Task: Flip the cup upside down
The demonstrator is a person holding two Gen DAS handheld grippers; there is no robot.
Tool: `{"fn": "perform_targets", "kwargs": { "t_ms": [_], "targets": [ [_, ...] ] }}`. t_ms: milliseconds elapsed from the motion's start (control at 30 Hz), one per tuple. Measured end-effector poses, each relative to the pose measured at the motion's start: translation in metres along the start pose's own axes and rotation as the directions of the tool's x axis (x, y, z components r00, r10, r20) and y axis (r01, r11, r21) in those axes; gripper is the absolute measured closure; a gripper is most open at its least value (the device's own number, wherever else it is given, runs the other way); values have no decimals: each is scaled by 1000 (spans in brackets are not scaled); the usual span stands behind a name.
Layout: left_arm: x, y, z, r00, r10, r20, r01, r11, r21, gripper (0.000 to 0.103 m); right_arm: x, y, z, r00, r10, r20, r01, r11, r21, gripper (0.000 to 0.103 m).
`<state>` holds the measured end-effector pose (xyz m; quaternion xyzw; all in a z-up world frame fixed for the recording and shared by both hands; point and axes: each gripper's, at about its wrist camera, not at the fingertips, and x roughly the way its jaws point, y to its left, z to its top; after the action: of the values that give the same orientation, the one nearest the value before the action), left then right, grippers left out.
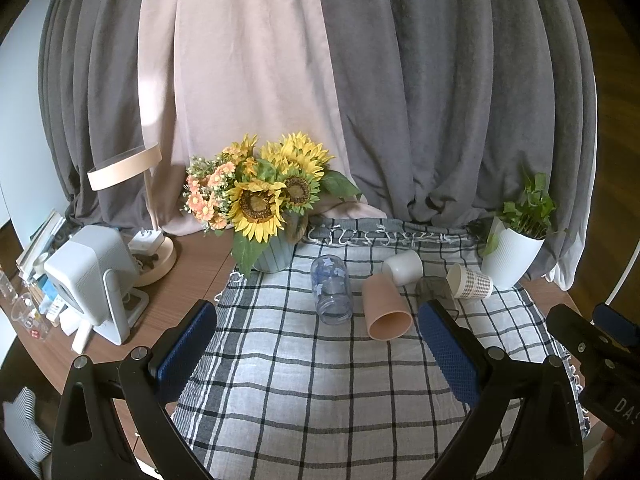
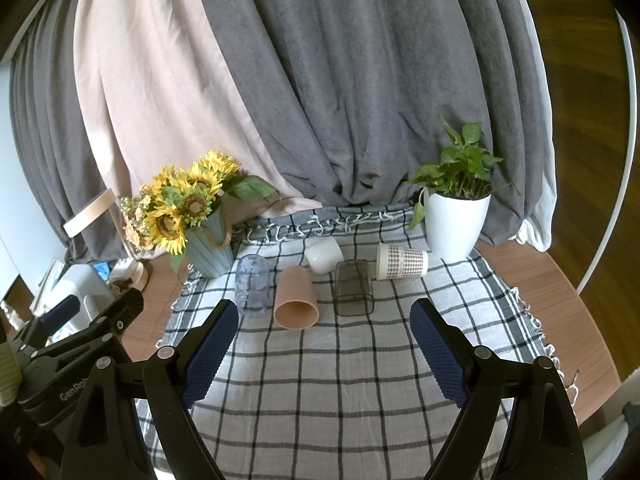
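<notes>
On the checked cloth [image 2: 320,380] five cups lie on their sides, untouched; both your left gripper [image 1: 316,344] and right gripper [image 2: 322,344] hang spread, empty. Approach first: likely close on the peach cup [image 2: 295,298], then rotate it mouth-down.

Five cups lie on their sides on the checked grey-and-white tablecloth [image 2: 320,380]. In front stand three in a row: the clear blue-patterned plastic cup [image 2: 252,290] leftmost, the smooth pink plastic cup [image 2: 295,298] just beside it, the smoky transparent square cup [image 2: 353,288] to the right. Behind them lie the white ceramic cup [image 2: 323,255] and, further right, the checked paper cup [image 2: 401,261]. The sunflower bouquet in a ribbed teal pot [image 2: 200,232] stands at back left, the leafy plant in a white ribbed pot [image 2: 454,220] at back right.
</notes>
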<state>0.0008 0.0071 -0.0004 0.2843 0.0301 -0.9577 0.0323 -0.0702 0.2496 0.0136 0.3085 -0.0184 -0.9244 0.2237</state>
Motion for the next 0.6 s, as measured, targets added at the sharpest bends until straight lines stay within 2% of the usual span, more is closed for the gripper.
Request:
{"fn": "perform_targets", "kwargs": {
  "t_ms": [600],
  "targets": [
    [1,-1,1,999,39,-1,-39,999,-23,0,3,-1,0,1000,1,-2,-1,1000,2,15]
  ]
}}
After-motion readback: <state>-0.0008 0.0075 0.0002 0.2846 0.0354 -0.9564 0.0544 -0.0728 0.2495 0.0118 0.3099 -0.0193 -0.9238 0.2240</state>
